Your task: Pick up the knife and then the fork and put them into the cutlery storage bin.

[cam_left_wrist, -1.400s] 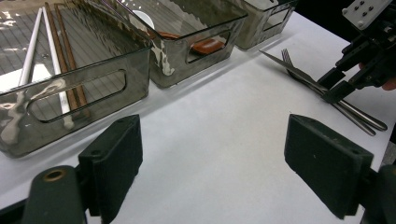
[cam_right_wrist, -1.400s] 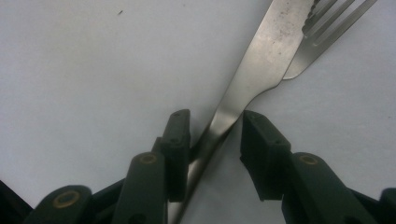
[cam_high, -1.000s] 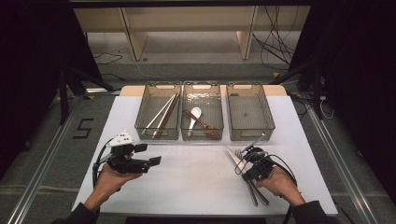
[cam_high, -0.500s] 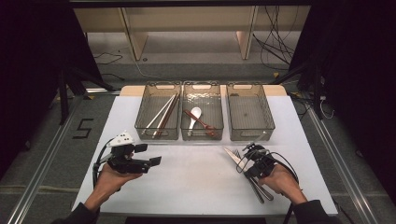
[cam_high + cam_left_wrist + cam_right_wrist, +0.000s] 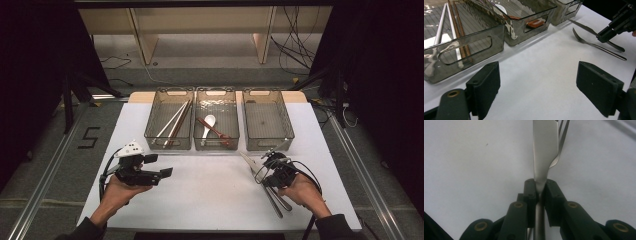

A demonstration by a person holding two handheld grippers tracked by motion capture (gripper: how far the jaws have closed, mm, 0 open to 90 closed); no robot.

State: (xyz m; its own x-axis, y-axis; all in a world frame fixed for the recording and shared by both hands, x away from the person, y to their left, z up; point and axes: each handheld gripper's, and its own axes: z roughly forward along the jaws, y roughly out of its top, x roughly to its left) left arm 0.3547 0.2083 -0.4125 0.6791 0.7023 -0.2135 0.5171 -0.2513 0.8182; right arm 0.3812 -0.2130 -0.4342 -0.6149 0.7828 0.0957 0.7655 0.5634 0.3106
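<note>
The steel knife [image 5: 544, 152] lies flat on white — blade beside the fork [image 5: 596, 45].

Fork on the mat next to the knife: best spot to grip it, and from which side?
Probably mid-handle, coming straight down from above with the jaws across its width. The fork lies flat on the white mat, so only the thin sides offer purchase. The knife, clamped in the right hand-held gripper, lies close alongside near the tines; the handle end looks freer.

1 camera looks down from above; 2 ride close over the table [image 5: 210, 195], sharing its knife [image 5: 596, 32].
</note>
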